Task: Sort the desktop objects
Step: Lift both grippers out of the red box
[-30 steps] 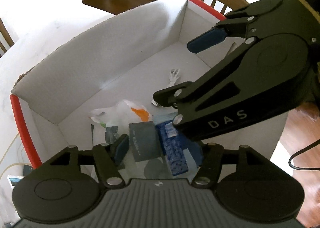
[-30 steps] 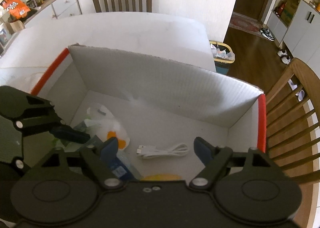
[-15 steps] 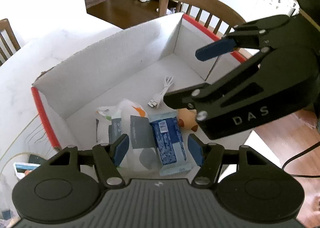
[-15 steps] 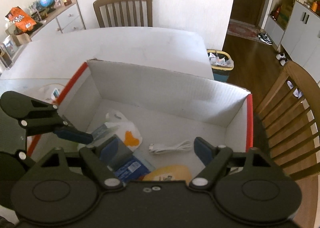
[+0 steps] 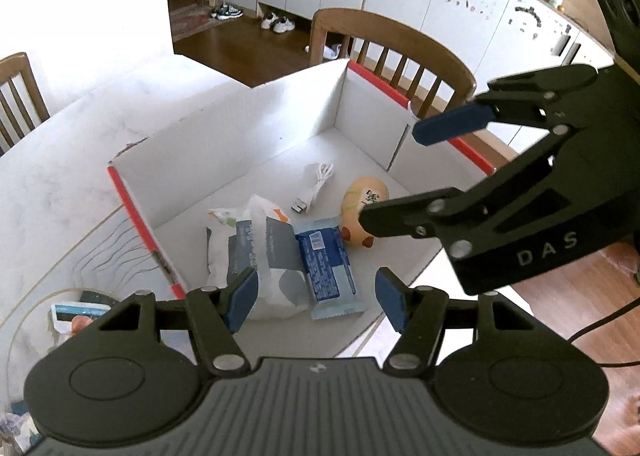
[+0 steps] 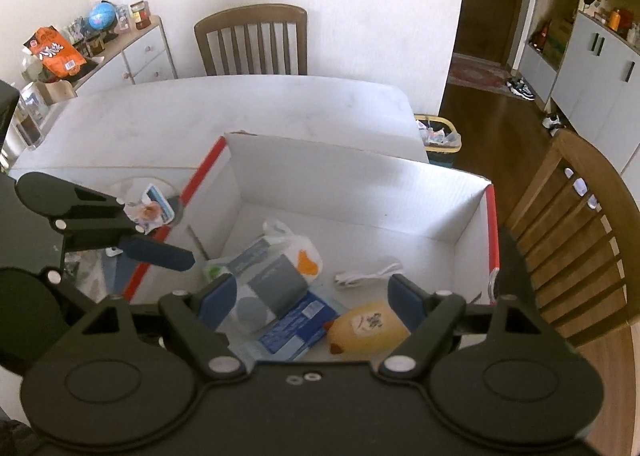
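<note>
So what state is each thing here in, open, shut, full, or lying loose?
Left gripper: open, holding nothing.
Right gripper: open, holding nothing.
Box: open-topped, partly filled.
Cable: loosely bundled, lying in the box.
Blue packet: sealed, lying flat.
Yellow toy: lying on its side.

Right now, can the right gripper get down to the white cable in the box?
Probably yes. The right gripper is open and empty above the box, and the white cable lies alone on the bare floor with nothing on top of it.
</note>
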`<control>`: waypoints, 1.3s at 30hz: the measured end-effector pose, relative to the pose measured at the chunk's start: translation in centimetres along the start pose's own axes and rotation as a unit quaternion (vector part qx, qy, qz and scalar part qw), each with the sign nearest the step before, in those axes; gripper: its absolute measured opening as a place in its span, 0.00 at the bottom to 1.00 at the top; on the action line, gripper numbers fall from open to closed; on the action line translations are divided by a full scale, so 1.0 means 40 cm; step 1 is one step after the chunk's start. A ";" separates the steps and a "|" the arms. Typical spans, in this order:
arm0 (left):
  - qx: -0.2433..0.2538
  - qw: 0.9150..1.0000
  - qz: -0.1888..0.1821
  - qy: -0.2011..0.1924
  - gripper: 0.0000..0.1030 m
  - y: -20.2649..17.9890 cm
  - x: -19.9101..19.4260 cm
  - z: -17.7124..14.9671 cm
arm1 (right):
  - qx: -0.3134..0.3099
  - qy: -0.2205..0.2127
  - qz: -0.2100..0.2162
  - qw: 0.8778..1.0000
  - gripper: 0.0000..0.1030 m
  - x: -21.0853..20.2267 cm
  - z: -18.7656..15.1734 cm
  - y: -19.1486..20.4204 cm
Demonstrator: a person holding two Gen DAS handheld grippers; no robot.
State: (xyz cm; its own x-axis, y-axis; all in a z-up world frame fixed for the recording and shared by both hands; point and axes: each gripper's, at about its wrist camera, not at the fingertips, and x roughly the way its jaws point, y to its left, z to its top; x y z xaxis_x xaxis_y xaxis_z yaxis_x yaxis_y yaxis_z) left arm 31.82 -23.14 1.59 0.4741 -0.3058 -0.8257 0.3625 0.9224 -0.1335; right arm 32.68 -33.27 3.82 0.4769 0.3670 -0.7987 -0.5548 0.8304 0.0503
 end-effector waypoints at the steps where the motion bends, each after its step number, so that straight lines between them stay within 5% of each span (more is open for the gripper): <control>1: -0.002 1.000 -0.001 -0.003 0.67 0.003 -0.004 -0.004 | 0.001 -0.002 -0.001 1.000 0.81 -0.008 -0.002 0.007; 15: -0.010 0.999 -0.013 -0.052 0.95 0.049 -0.124 -0.088 | 0.035 -0.036 -0.008 0.999 0.88 -0.091 -0.038 0.119; 39: -0.060 0.995 0.026 -0.074 1.00 0.229 -0.275 -0.337 | 0.066 -0.088 -0.025 0.994 1.00 -0.093 -0.093 0.385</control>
State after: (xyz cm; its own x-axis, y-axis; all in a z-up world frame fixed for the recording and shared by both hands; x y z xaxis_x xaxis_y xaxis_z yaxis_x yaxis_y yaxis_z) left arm 19.10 -8.14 2.05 0.6053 -0.2799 -0.7452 0.2406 0.9567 -0.1638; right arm 19.82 -23.40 5.35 0.6200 0.3823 -0.6852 -0.4395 0.8926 0.1004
